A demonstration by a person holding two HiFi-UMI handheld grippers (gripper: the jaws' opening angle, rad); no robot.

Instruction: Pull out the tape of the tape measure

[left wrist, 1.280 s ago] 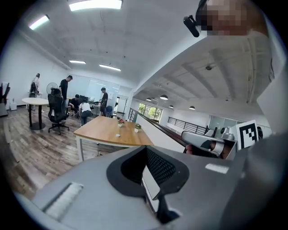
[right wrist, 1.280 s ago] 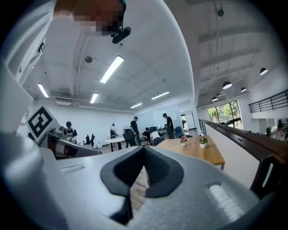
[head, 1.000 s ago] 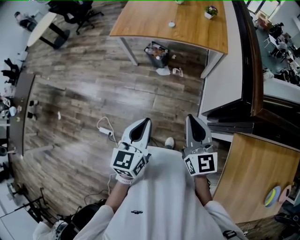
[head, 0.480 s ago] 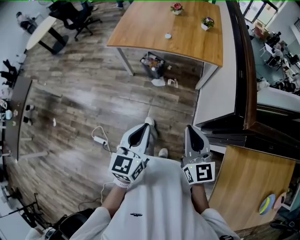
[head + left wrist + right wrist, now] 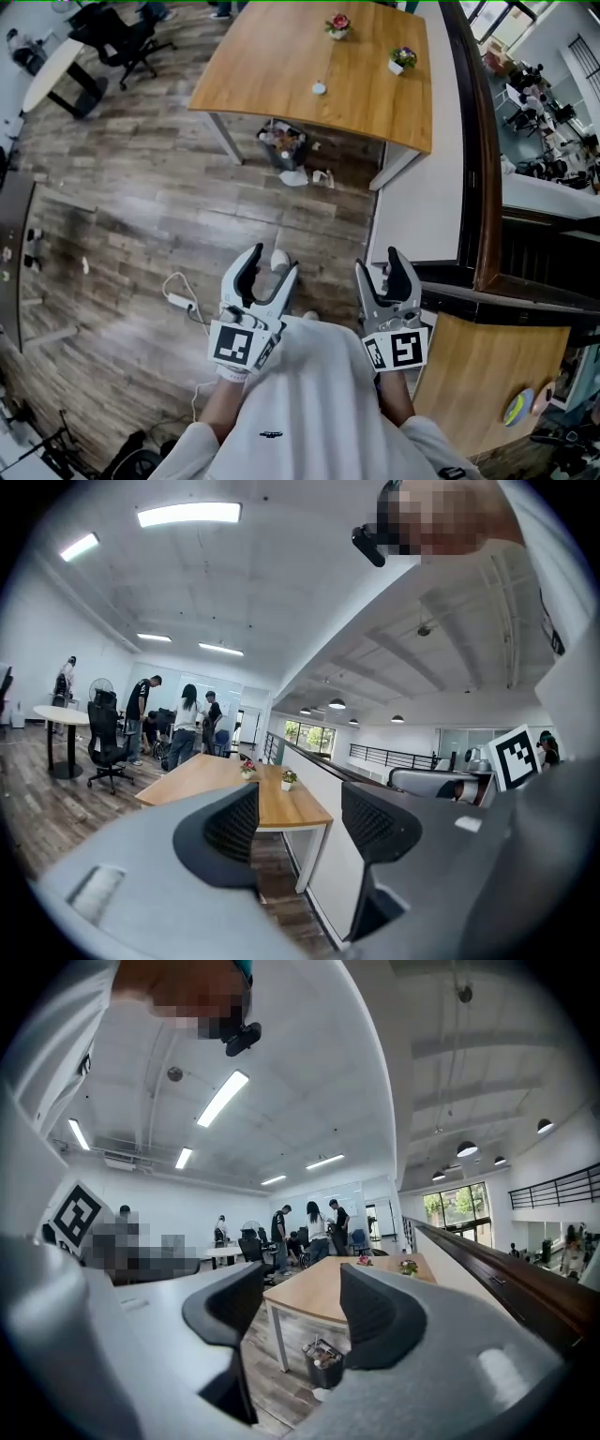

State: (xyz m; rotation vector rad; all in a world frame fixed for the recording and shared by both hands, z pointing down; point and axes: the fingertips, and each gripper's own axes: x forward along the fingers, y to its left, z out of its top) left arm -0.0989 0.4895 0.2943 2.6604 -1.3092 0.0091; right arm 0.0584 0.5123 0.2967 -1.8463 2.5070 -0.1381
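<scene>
Held level before the person's chest, the left hand-held gripper (image 5: 270, 262) and the right hand-held gripper (image 5: 380, 264) have just been opening; both pairs of jaws stand spread, nothing between them; at the person's right a round yellow-and-blue item (image 5: 517, 409), possibly the tape measure, lies on the near counter (image 5: 478, 375), well apart from both; beyond, a white power strip (image 5: 178, 300) on the wood floor (image 5: 122, 206); farther, a waste bin (image 5: 284, 145) under the far counter (image 5: 281, 66) bearing flowerpots (image 5: 337, 25).
</scene>
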